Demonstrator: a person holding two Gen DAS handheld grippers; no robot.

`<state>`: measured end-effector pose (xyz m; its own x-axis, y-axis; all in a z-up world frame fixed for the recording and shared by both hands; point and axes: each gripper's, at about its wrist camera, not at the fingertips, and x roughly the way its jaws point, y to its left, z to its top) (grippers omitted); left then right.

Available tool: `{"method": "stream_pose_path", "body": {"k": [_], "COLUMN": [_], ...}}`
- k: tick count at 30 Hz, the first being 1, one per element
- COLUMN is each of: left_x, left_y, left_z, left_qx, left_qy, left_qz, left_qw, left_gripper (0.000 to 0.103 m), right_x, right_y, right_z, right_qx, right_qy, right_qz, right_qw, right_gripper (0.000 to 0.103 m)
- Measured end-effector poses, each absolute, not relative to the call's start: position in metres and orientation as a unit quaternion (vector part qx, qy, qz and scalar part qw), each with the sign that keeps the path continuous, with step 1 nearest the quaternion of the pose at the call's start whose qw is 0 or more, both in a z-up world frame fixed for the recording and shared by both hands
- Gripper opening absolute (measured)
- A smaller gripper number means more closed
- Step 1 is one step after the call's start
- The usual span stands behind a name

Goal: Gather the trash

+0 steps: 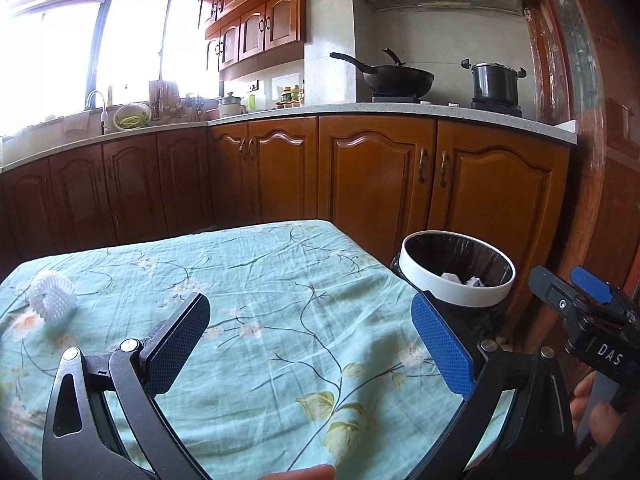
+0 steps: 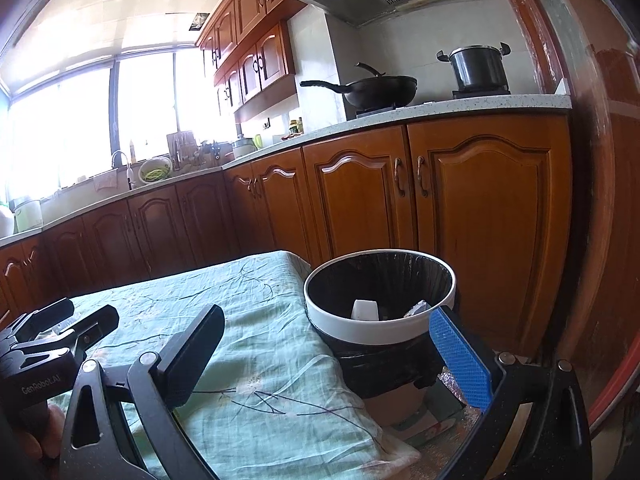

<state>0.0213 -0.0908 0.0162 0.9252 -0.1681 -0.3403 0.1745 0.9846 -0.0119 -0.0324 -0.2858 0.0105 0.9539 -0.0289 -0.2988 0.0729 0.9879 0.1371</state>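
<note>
I've got one piece of trash on the table [image 1: 256, 280]: a white foam net [image 1: 53, 294], the mesh fruit-sleeve kind, short tube shape with a diamond lattice. It lies on its side, long axis pointing left-right and angled slightly away, open end facing right. It sits well left of the bin [image 1: 460, 270], near the cloth's left edge, touching nothing else.

The bin is just off the table's right edge, white ring rim, black liner. Inside I see a white scrap [image 2: 365, 310] and a smaller crumpled bit [image 2: 418, 308] next to it; can't tell what either is.

Left gripper [image 1: 316, 344]: jaws wide, nothing between them, over the cloth left of the bin. Right gripper [image 2: 340, 360]: jaws wide, empty, its blue pad [image 2: 460, 360] just in front of the bin rim.

Readable text: "DAS" on the right gripper body in the left view, "GenRobot.AI" on the left gripper body in the right view.

Tablecloth is teal with a branch-and-flower print.
</note>
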Motion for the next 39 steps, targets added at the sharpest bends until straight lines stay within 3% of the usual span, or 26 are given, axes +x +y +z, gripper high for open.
{"method": "stream_pose_path", "body": {"k": [39], "left_x": [0.0164], "left_y": [-0.0911], "left_z": [0.0158], "left_qx": [0.012], "left_qy": [0.17], "left_qz": [-0.082], "left_qw": [0.982], "left_gripper": [0.103], "right_x": [-0.0323], "right_y": [-0.288], "right_z": [0.0107], "right_qx": [0.078], "right_qy": [0.152], "right_qz": [-0.016], "right_qw": [0.985], "right_gripper": [0.103]}}
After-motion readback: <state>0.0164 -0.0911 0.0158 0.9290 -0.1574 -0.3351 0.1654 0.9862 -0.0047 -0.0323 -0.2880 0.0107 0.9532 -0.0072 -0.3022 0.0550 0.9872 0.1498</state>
